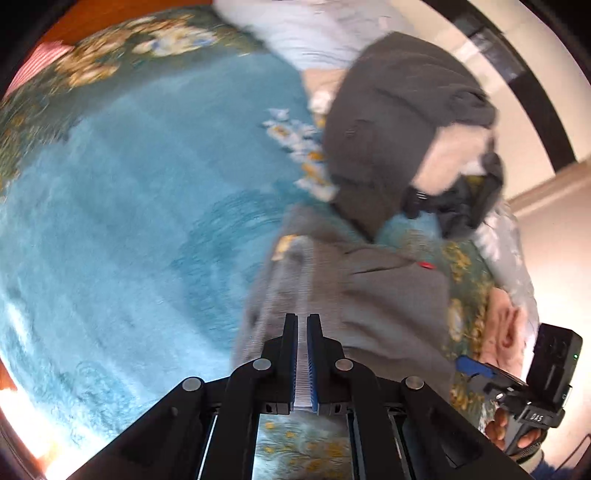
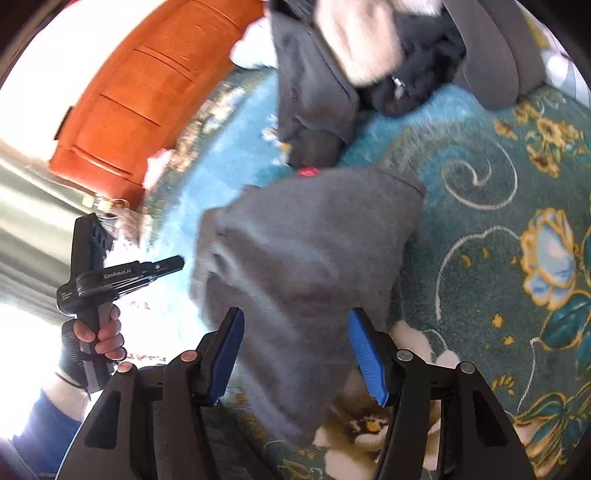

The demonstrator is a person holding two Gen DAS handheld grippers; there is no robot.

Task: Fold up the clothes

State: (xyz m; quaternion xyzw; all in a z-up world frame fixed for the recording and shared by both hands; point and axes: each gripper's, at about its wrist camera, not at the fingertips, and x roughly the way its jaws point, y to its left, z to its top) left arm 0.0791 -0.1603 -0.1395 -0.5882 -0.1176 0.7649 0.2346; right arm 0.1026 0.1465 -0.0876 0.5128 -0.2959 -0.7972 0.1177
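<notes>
A grey sweater with a small red tag lies crumpled on the blue floral carpet. My left gripper is shut on a pale ribbed edge of it, and the strip shows between the blue pads. In the right wrist view the sweater spreads ahead of my right gripper. That gripper stands open, its blue pads on either side of the cloth and not pressing it. A hand holds the left gripper at the sweater's left edge. The right gripper shows at the lower right of the left wrist view.
A dark grey jacket with pale fleece lining lies just beyond the sweater. Light cloth sits further back. An orange wooden cabinet stands along the carpet's far edge. The patterned carpet border lies to the right.
</notes>
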